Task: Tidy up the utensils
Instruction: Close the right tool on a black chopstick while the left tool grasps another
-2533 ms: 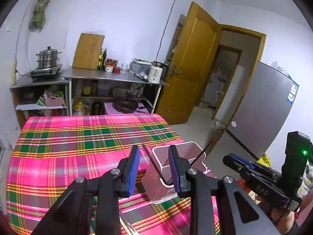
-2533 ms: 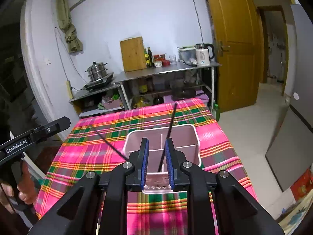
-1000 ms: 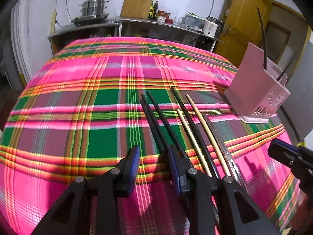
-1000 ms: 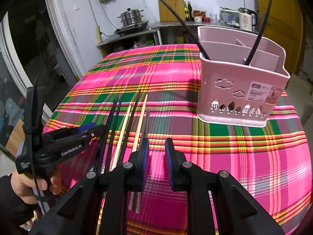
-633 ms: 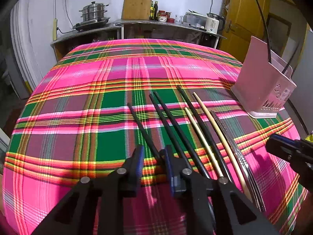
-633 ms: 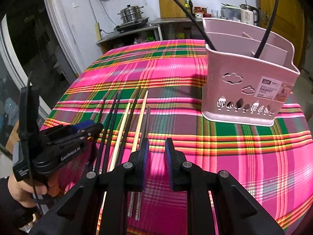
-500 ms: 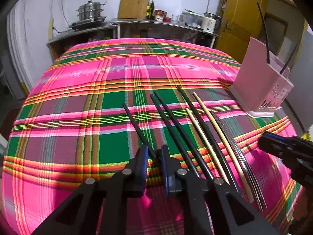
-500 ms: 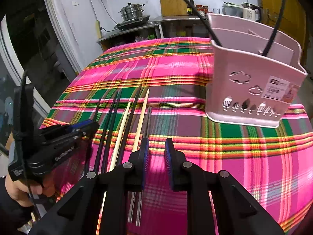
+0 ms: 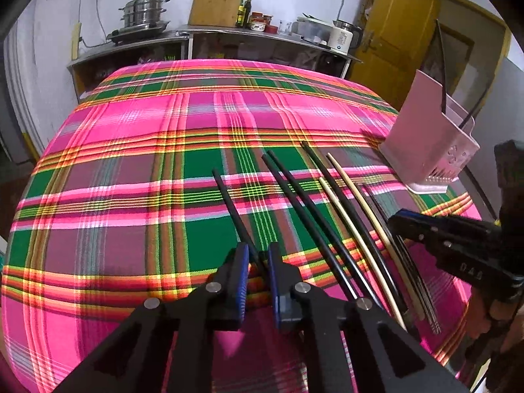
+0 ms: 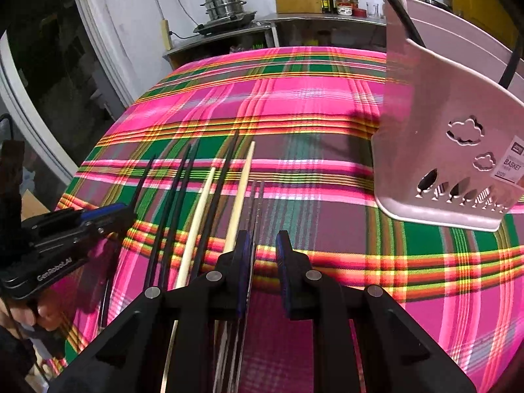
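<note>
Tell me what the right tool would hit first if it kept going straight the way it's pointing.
Most likely the metal chopsticks lying just ahead of the right tool, or the tablecloth beside them; depth is hard to judge. Its jaws are closing, nothing clearly between them.

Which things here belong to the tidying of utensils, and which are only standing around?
Part of the job:
- black chopstick held in the left claw
- loose chopsticks on the tablecloth
- pink basket
- right claw

Only standing around:
- steamer pot
- cutting board
- kettle

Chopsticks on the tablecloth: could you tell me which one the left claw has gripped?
The lone black chopstick, leftmost in the row, set apart from the black pair beside it.
</note>
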A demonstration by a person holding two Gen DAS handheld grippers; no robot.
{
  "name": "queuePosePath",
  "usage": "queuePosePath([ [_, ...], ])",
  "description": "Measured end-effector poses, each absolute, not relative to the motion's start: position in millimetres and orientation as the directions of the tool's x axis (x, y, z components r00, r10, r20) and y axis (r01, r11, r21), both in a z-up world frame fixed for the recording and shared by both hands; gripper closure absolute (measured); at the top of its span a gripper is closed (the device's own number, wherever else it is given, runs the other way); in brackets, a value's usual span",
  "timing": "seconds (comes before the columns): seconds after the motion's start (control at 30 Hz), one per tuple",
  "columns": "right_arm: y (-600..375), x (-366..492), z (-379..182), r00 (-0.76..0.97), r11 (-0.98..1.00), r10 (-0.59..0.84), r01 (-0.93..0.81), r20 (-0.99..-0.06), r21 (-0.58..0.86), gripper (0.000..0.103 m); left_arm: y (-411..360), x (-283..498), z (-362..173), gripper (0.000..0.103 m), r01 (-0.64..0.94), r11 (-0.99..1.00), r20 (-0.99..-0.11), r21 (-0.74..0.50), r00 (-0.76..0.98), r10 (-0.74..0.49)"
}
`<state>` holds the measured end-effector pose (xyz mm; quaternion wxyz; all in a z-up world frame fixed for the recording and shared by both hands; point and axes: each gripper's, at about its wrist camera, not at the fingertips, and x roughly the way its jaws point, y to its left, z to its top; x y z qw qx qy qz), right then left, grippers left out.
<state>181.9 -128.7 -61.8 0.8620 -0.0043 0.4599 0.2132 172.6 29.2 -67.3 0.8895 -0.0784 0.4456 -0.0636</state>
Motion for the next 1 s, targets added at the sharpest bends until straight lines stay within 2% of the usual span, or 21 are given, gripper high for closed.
queuePosePath([
  [0.33,-118,189,-60,0.495,0.922,0.313,-0.365,-0.810,0.133,0.089,28,193,-69,0.091,-0.026,0.977,-0.797,-0.212,0.583,-0.158],
  [0.47,-110,195,-60,0.501,0.925,0.290,-0.364,-0.815,0.105,0.089,22,199,-69,0.091,-0.020,0.986,-0.802,-0.167,0.585,-0.124],
  [0.53,-109,198,-60,0.506,0.927,0.281,-0.365,-0.815,0.093,0.093,17,201,-69,0.091,-0.010,0.990,-0.803,-0.138,0.587,-0.105],
  [0.6,-110,201,-61,0.502,0.927,0.286,-0.360,-0.816,0.104,0.096,16,202,-69,0.093,-0.005,0.993,-0.805,-0.122,0.586,-0.096],
  [1.0,-126,184,-30,0.520,0.914,0.363,-0.360,-0.774,0.186,0.098,19,190,-44,0.098,0.030,0.984,-0.781,-0.176,0.604,-0.158],
])
